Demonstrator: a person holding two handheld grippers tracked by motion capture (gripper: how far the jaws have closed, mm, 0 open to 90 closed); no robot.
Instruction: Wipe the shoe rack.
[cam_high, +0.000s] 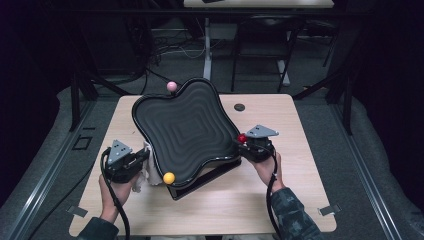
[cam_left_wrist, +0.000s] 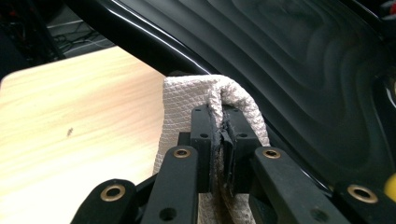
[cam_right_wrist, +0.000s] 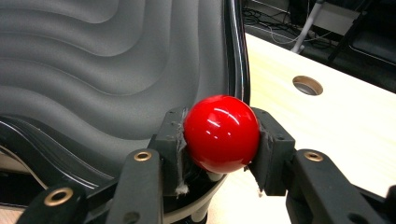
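Observation:
A black wavy-edged tray (cam_high: 187, 127) with ridged rings stands tilted on a base in the middle of the wooden table. Coloured ball knobs sit at its corners: pink (cam_high: 171, 86) at the far side, yellow (cam_high: 169, 177) at the near side, red (cam_high: 242, 138) at the right. My right gripper (cam_high: 245, 141) is shut on the red ball (cam_right_wrist: 222, 133); its pads (cam_right_wrist: 170, 135) press on both sides. My left gripper (cam_high: 142, 159) is shut on a folded white cloth (cam_left_wrist: 187, 107) beside the tray's left rim (cam_left_wrist: 154, 46), with the cloth (cam_high: 145, 172) hanging below it.
A round cable hole (cam_high: 239, 107) lies in the table (cam_high: 240, 205) right of the tray. Bare wood lies in front of the tray and at the left (cam_left_wrist: 70, 126). Beyond the far edge are table legs, cables and dark floor.

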